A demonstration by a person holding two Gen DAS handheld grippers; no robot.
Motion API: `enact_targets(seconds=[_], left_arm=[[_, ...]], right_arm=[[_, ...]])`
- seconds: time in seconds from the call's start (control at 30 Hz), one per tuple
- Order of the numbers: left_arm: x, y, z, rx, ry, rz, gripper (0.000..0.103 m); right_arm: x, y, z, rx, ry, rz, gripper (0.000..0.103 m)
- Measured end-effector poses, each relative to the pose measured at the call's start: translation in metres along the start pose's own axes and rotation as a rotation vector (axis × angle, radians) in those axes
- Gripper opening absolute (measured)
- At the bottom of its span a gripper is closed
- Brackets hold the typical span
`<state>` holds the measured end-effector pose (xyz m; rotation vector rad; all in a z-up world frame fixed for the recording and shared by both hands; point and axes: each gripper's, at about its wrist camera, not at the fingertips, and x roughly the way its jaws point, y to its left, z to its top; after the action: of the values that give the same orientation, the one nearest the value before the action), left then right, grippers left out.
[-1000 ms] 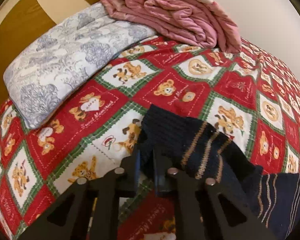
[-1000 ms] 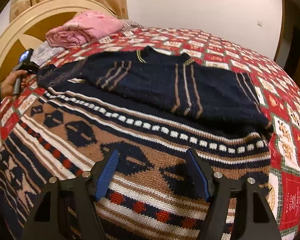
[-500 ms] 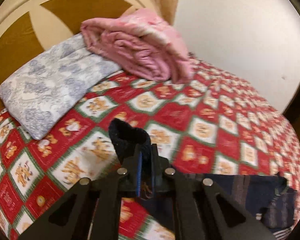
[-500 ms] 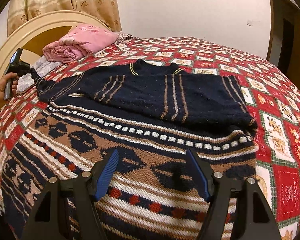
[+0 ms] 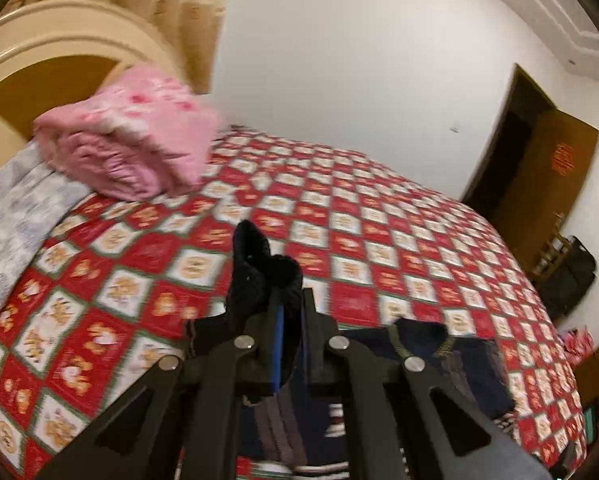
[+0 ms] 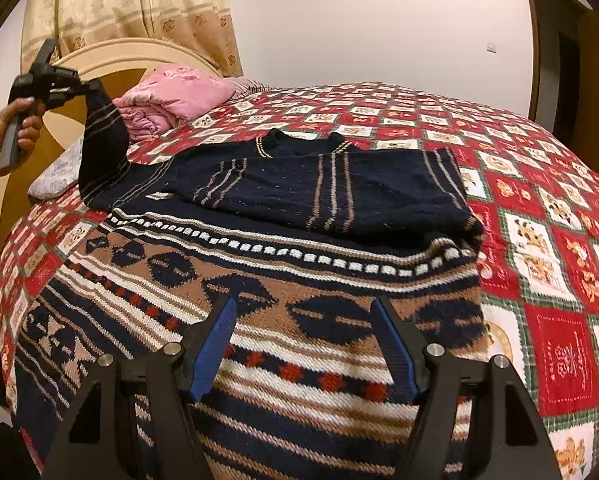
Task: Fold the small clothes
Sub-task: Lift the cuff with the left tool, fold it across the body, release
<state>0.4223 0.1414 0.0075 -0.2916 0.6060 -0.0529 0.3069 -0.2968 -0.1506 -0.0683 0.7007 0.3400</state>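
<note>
Navy sweater (image 6: pixel 323 188) sleeve cuff (image 5: pixel 259 268) between shut left gripper (image 5: pixel 289 320) jaws.

Left gripper (image 5: pixel 289 320) jaws clamped, raised in hand (image 6: pixel 7 136); right gripper (image 6: pixel 303 340) jaws apart.

Warm, yellowish indoor light fills both views, even and fairly bright, with no hard shadows and no glare. The left wrist view is smeared by motion: the pink quilt (image 5: pixel 131 148) on the far left and the red patterned bedspread (image 5: pixel 379 248) are soft, their prints perhaps unreadable. The right wrist view is sharp. Both bend strongly at the edges, with dark corners around the fisheye circle.
</note>
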Motion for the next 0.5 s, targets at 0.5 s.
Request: enact_targets(seconds=[0.5], left_arm=[[0.067,-0.162,-0.074,0.074,0.177,-0.211,0.007]], right_arm=[[-0.014,-0.011,-0.005,0.038,-0.035,0.038,0.07]])
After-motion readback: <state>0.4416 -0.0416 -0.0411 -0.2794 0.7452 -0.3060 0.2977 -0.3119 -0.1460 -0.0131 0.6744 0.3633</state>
